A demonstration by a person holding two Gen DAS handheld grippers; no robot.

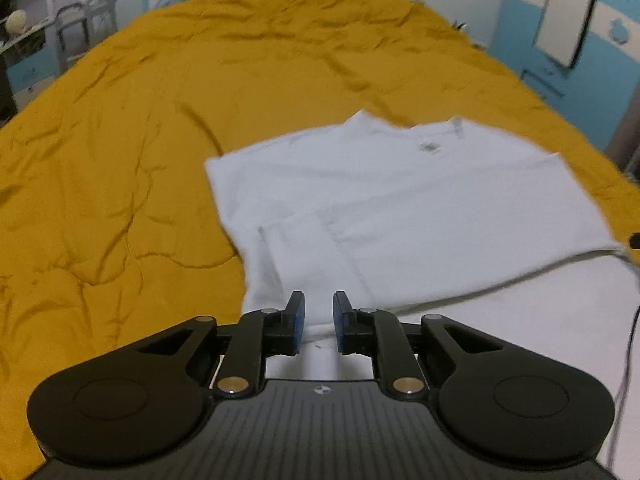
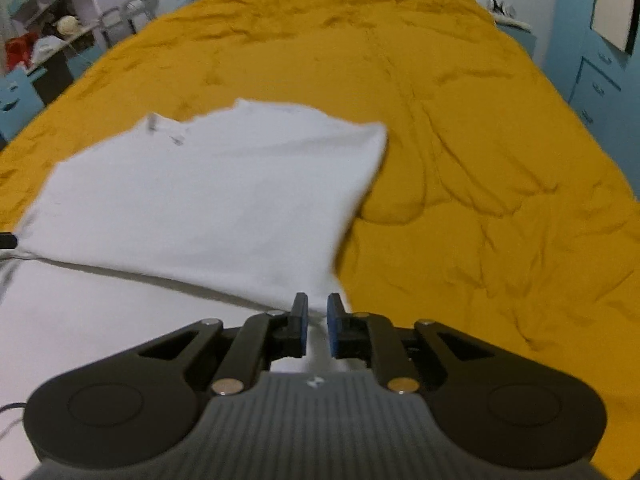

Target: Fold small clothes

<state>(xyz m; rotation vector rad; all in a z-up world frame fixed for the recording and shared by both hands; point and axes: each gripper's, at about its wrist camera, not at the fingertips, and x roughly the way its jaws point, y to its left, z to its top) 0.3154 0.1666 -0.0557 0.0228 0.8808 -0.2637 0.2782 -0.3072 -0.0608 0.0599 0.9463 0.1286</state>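
A white T-shirt (image 1: pixel 400 200) lies partly folded on a mustard-yellow bedspread (image 1: pixel 120 160), collar and label at the far side and one sleeve turned in. My left gripper (image 1: pixel 319 304) hovers over its near left corner, blue pads apart, with only cloth showing below the gap. In the right wrist view the same T-shirt (image 2: pixel 200 192) spreads to the left. My right gripper (image 2: pixel 317 306) is over its near right corner with a narrow gap between the pads and nothing pinched. A paler white layer runs under the shirt's near edge in both views.
The yellow bedspread (image 2: pixel 480 160) is rumpled, with deep creases to the right of the shirt. Cluttered shelves (image 2: pixel 40 20) stand at the far left and blue drawers (image 2: pixel 592 80) at the far right. A thin cable (image 1: pixel 628 360) hangs at the right edge.
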